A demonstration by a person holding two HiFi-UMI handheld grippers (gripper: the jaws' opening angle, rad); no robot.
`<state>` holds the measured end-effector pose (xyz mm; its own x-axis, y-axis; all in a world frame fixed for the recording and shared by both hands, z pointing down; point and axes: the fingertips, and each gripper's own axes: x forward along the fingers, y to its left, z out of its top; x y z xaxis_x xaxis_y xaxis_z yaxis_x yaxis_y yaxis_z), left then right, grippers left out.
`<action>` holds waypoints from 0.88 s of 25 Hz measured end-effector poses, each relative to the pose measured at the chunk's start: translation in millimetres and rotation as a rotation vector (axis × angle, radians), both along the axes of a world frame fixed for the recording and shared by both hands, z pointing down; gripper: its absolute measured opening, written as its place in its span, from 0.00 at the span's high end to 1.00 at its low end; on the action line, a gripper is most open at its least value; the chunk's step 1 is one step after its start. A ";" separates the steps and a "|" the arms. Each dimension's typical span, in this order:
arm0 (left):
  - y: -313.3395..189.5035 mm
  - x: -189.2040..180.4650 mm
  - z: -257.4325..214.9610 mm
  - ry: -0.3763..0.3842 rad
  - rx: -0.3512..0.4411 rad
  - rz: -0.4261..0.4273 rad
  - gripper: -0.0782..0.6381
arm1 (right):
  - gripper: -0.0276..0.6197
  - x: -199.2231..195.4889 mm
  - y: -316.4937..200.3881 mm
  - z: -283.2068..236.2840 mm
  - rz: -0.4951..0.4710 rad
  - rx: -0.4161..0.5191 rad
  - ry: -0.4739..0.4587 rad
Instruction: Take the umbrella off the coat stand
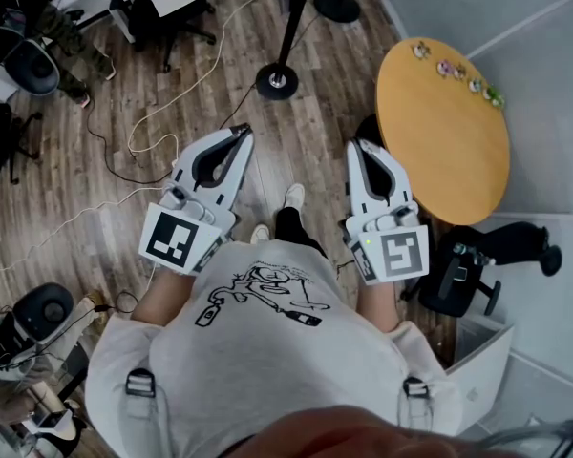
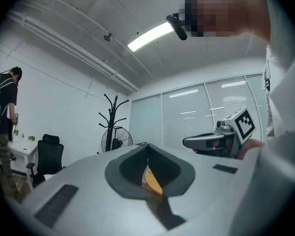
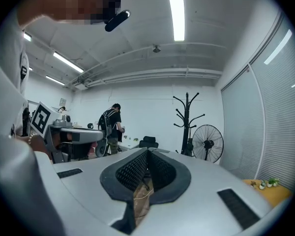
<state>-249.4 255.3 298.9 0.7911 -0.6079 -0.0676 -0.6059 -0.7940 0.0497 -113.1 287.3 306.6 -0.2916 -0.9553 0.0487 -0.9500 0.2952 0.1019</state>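
Coat stand (image 3: 188, 122): black, upright, a thin pole with curved hooks branching out near the top. You have it ahead of you on the wood floor (image 1: 310, 132), its round base (image 1: 277, 82) toward the floor's far edge. A dark bulk (image 3: 189, 145) sits low against the pole; you cannot tell whether it is the umbrella.

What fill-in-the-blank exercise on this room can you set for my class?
1. The left gripper and the right gripper both have their jaws ___, holding nothing.
2. The yellow table is ___ in shape.
3. Right beside the coat stand stands a black ___.
Missing words: shut; round; fan.
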 end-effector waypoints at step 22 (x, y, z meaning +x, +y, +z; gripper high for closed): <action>-89.1 71.6 -4.7 0.010 -0.009 0.006 0.88 | 0.93 74.8 -92.8 -4.4 -0.001 -0.002 -0.023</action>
